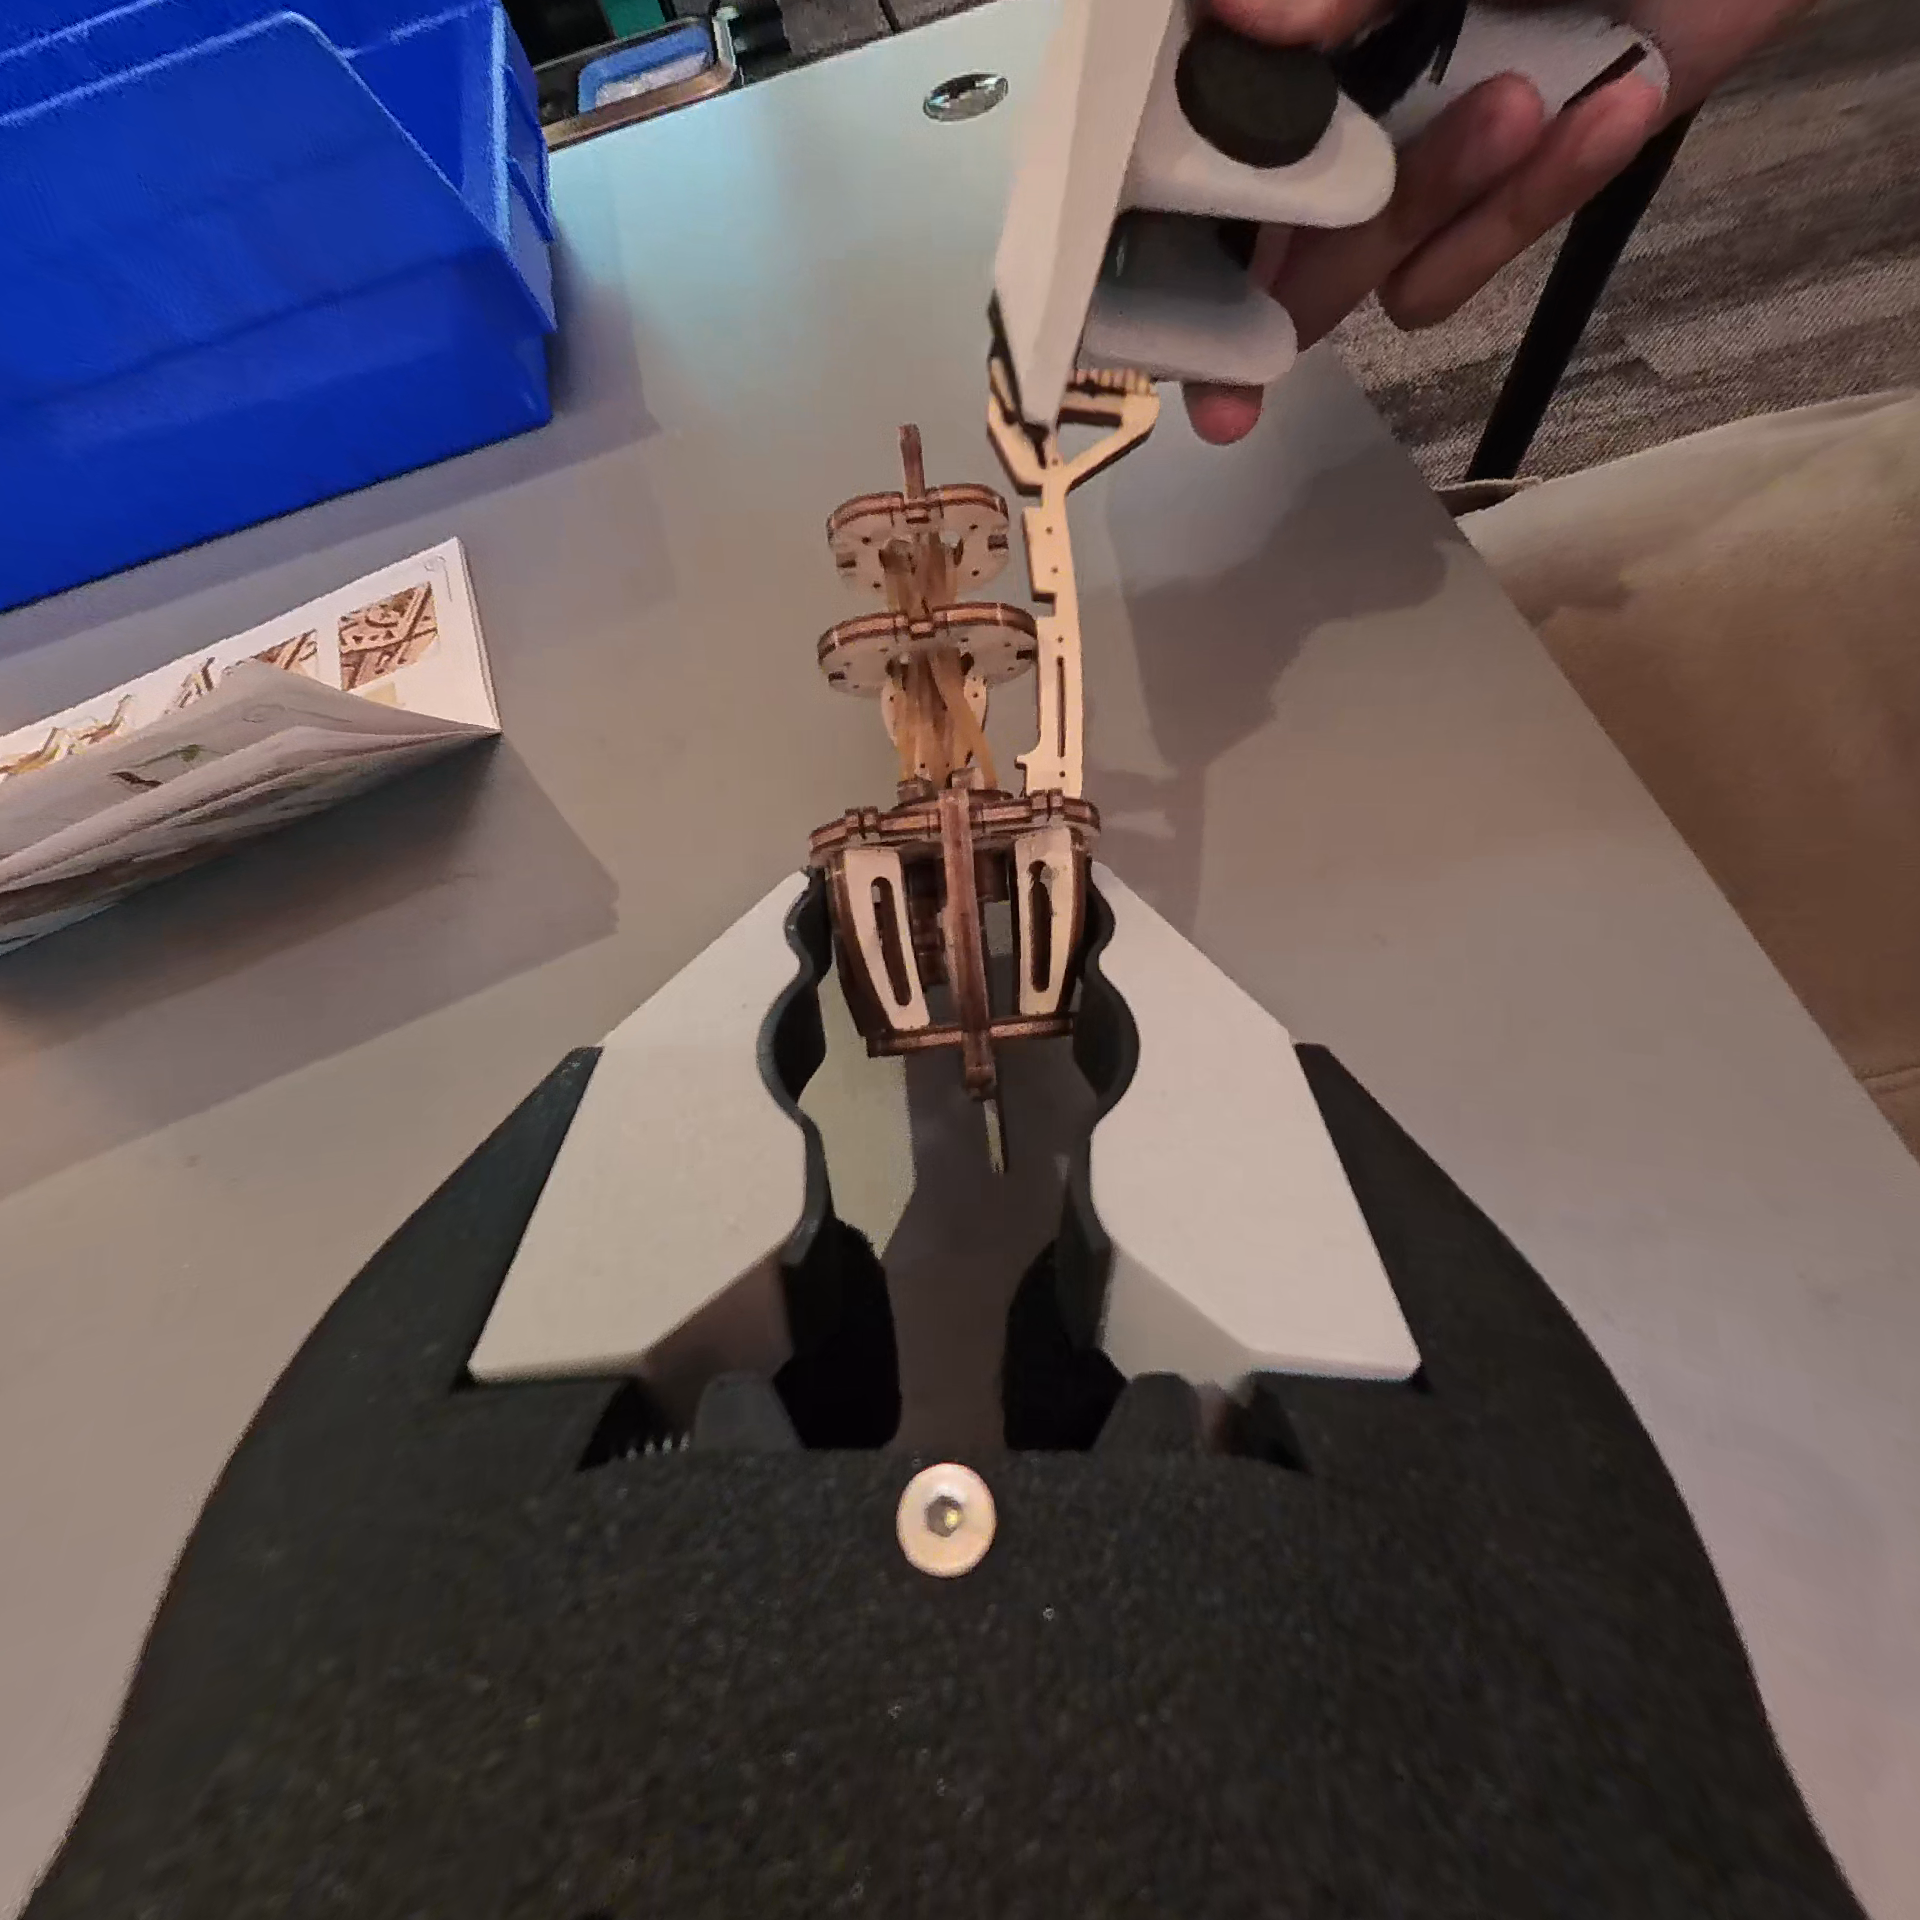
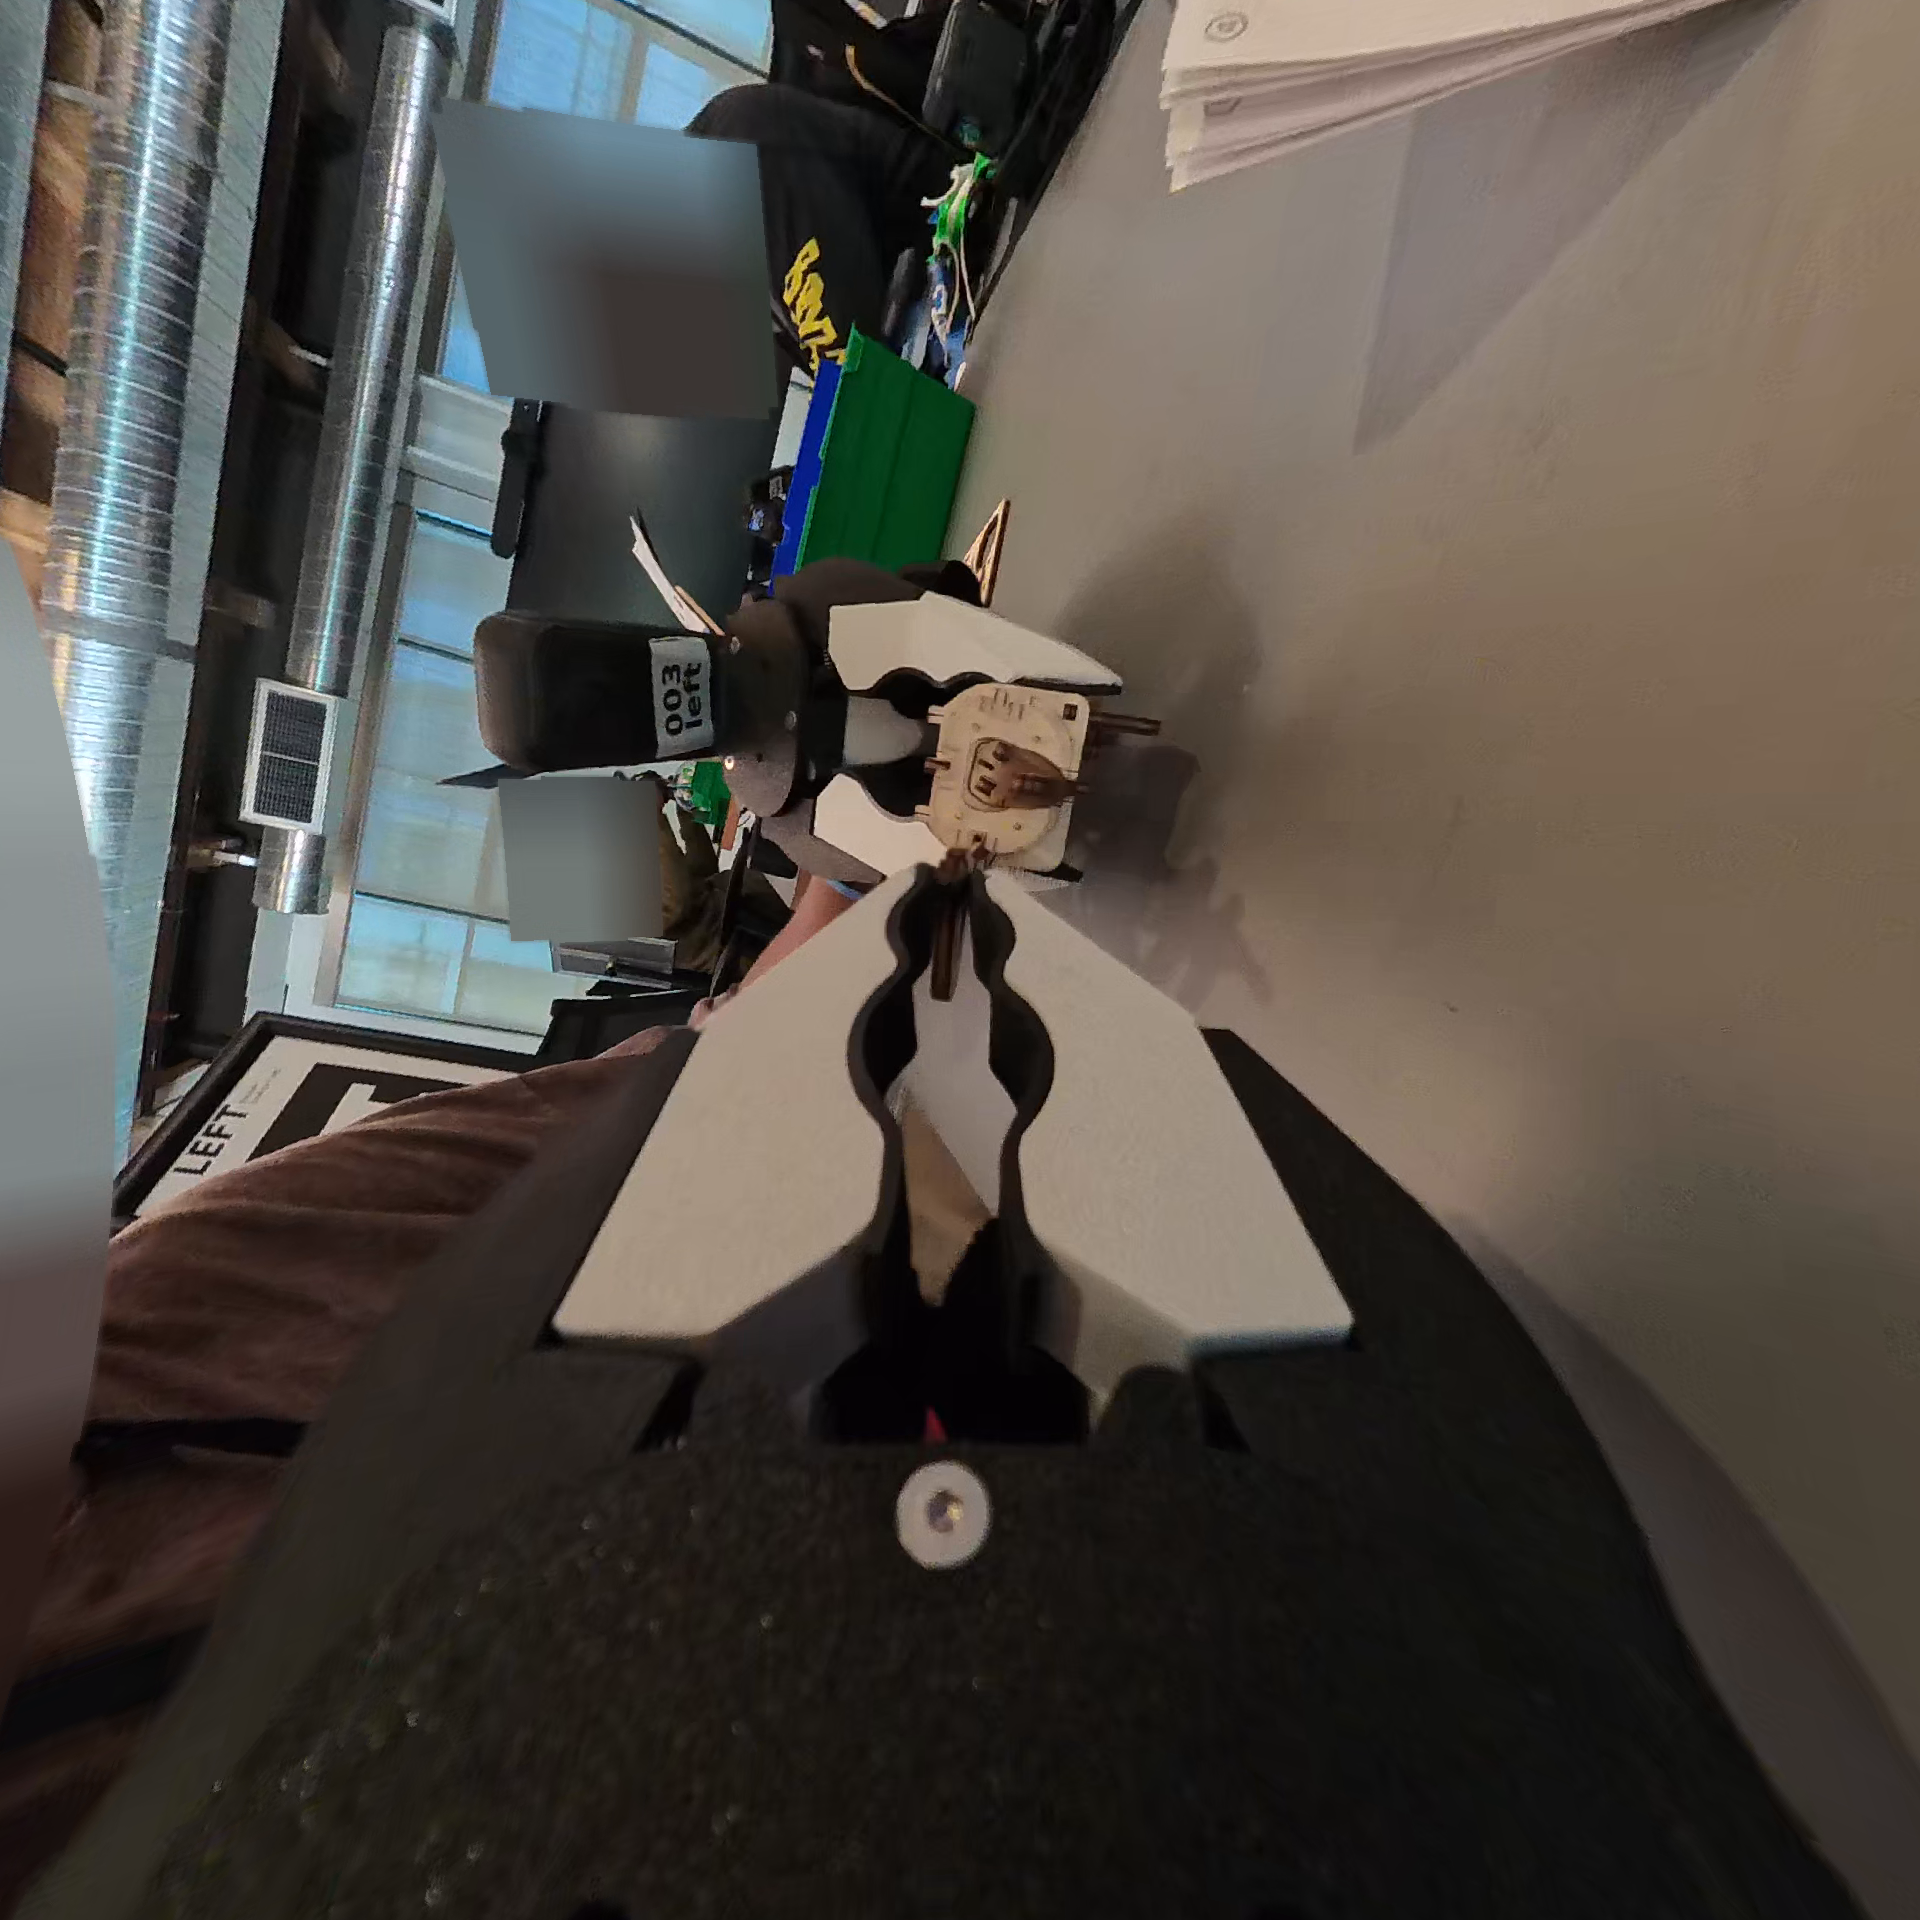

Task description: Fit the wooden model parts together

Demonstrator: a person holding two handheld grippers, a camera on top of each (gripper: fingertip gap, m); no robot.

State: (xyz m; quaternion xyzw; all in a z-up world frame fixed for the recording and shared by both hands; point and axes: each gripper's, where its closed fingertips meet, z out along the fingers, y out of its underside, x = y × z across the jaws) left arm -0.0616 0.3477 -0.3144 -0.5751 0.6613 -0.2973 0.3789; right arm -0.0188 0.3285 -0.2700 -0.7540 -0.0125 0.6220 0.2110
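Left gripper (image 1: 956,935) clamped on wooden model (image 1: 951,831), steadied above the worktop (image 1: 1299,831); right gripper (image 2: 951,883) pinching slotted strip (image 1: 1055,644), poised beside its discs for slotting.

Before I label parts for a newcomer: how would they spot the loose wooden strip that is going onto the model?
Start at the grey table and find the wooden model clamped in the left gripper. Just right of its stacked round discs hangs the strip, pinched by the right gripper. Unlike the discs, it is flat, long, thin, and notched.
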